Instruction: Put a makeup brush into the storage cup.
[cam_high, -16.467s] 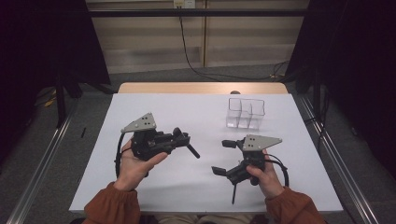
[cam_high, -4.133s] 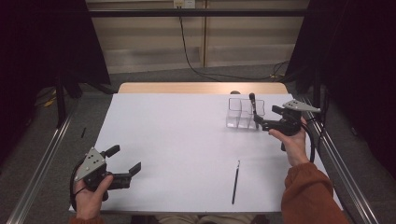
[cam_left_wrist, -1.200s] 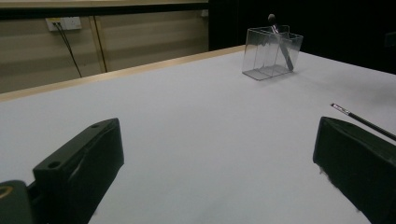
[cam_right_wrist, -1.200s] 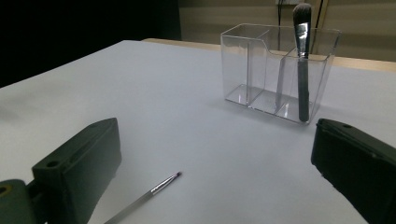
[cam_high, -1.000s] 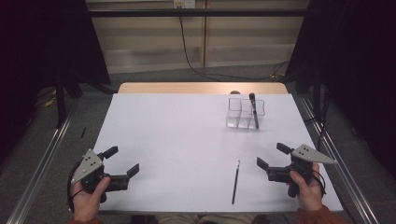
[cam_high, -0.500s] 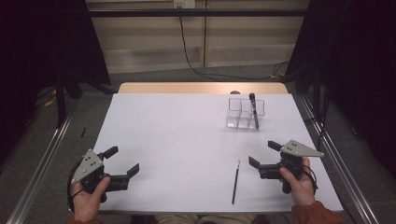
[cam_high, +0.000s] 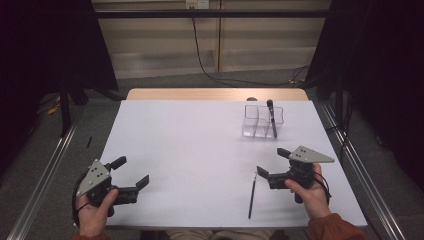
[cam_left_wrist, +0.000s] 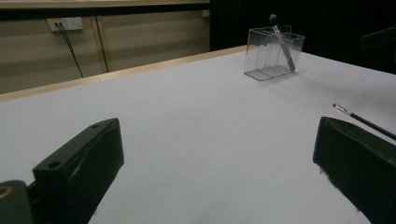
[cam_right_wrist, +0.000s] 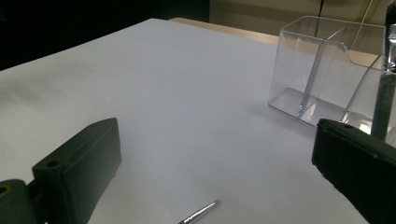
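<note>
A clear divided box (cam_high: 262, 121) stands at the table's back right, and a dark-tipped brush (cam_high: 270, 112) leans upright in its right compartment. A thin black stick (cam_high: 252, 192) lies on the white table (cam_high: 200, 135) near the front right. My right gripper (cam_high: 271, 161) is open just right of the stick's far end, holding nothing. At the front left my left gripper (cam_high: 132, 171) is open and empty. The left gripper view shows its gripper (cam_left_wrist: 217, 140), the box (cam_left_wrist: 273, 53) and the stick (cam_left_wrist: 364, 122). The right gripper view shows its gripper (cam_right_wrist: 215, 144), the box (cam_right_wrist: 327, 74) and the stick's tip (cam_right_wrist: 198, 213).
A bare wooden strip (cam_high: 215, 94) runs along the table's far edge. Metal rails (cam_high: 352, 165) flank the table on both sides. A cable (cam_high: 200, 45) hangs down the back wall.
The right gripper, at the clear box four seconds ago, has come back to the front and over the last second slid left and forward toward the thin stick. The left gripper stayed put.
</note>
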